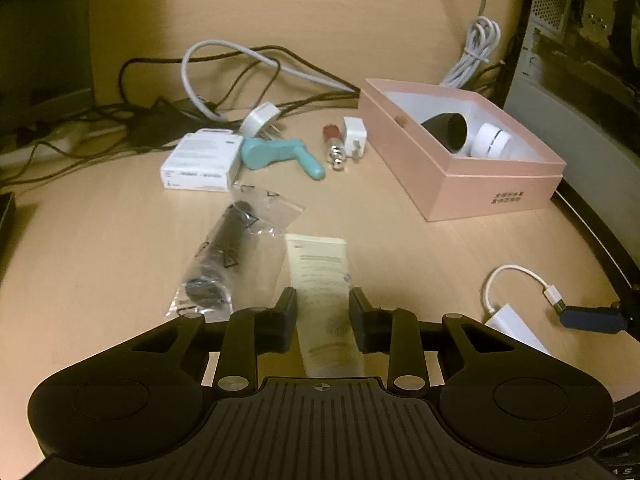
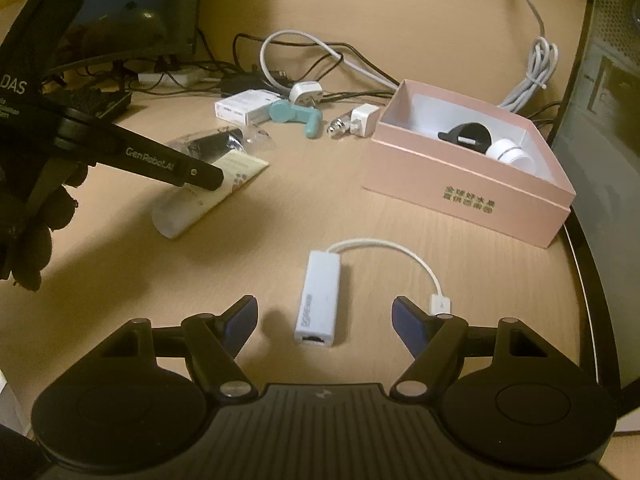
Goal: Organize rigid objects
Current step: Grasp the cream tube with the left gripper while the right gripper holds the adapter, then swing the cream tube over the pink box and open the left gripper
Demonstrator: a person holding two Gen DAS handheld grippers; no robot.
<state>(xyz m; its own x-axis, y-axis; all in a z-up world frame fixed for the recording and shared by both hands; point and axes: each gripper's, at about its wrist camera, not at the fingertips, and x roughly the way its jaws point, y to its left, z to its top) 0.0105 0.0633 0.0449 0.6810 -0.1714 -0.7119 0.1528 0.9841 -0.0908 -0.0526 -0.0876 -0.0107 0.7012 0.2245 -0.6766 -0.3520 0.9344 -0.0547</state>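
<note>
My left gripper [image 1: 322, 308] is shut on a pale cream tube [image 1: 322, 276], which lies lengthwise between the fingers; the tube also shows in the right wrist view [image 2: 208, 196] under the left gripper's finger [image 2: 160, 160]. My right gripper [image 2: 324, 320] is open, its blue-padded fingers either side of a white adapter [image 2: 318, 298] with a short white cable [image 2: 416, 264], low over the desk. A pink open box [image 1: 460, 152] holds a black cone-shaped object [image 1: 446, 130] and a white round device [image 1: 494, 140]; the box also shows in the right wrist view [image 2: 464, 200].
On the desk lie a bagged black item [image 1: 224, 256], a white carton [image 1: 202, 160], a teal handle-shaped object [image 1: 280, 154], a small red-and-silver piece [image 1: 334, 146], a white charger [image 1: 354, 136] and a white plug [image 1: 260, 118]. Tangled cables [image 1: 224, 76] lie behind. A computer case [image 1: 580, 60] stands right.
</note>
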